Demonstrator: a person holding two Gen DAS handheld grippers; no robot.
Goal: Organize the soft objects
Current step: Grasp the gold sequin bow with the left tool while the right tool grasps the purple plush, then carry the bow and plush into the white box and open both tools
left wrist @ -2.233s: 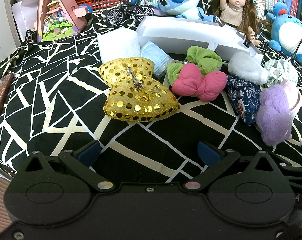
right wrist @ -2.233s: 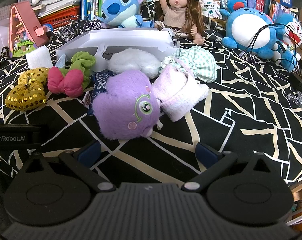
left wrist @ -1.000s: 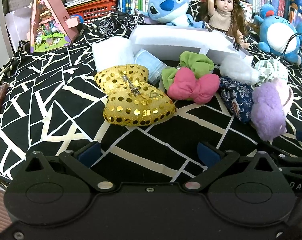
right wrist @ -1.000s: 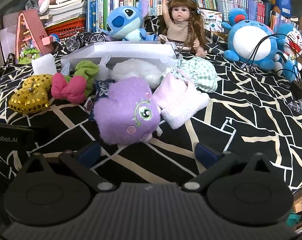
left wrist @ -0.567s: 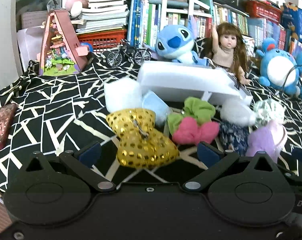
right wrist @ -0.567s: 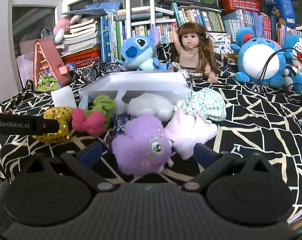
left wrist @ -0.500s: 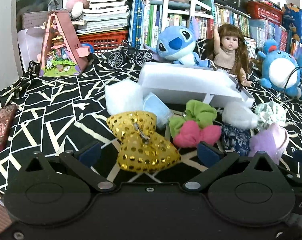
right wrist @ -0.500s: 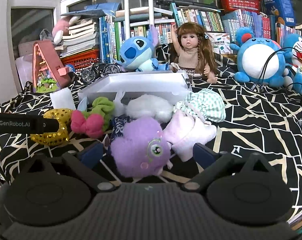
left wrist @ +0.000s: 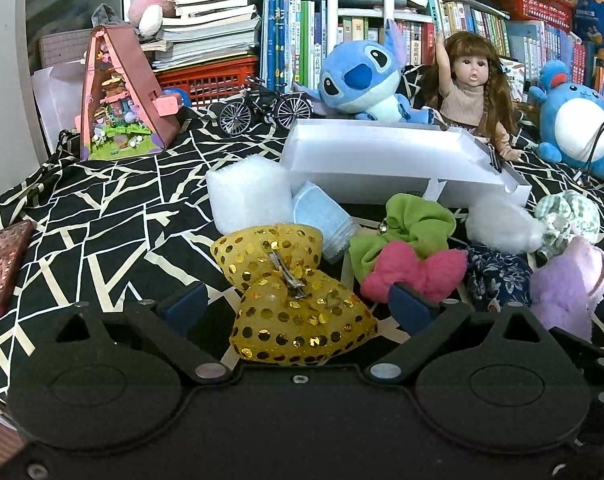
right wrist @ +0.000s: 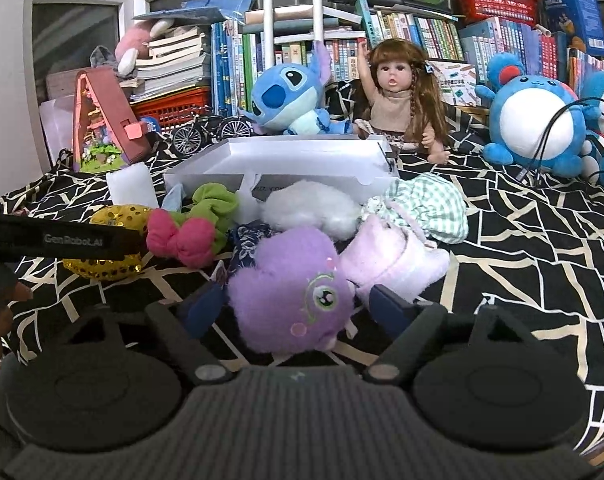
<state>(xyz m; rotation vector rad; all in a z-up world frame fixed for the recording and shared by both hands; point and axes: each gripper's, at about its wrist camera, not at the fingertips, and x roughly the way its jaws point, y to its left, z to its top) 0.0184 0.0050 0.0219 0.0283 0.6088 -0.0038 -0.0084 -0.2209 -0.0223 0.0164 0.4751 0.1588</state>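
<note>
**Both grippers low over the pile of soft things**

The left gripper sits low over the black-and-white cloth, jaws wide, the gold sequin bow between its blue fingertips. The right gripper is level too, jaws wide on either side of the purple plush. Its view shows "GenRobot.AI" on the left gripper's side. Only the left view shows a phone at the cloth's left edge. The white tray lies behind the pile.

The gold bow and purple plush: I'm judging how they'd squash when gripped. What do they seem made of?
Gold bow: sheer padded fabric, apparently, covered in shiny sequins, with a metal clip across its middle. Purple plush: fuzzy long-pile fleece, probably stuffed, with an embroidered eye.
</note>
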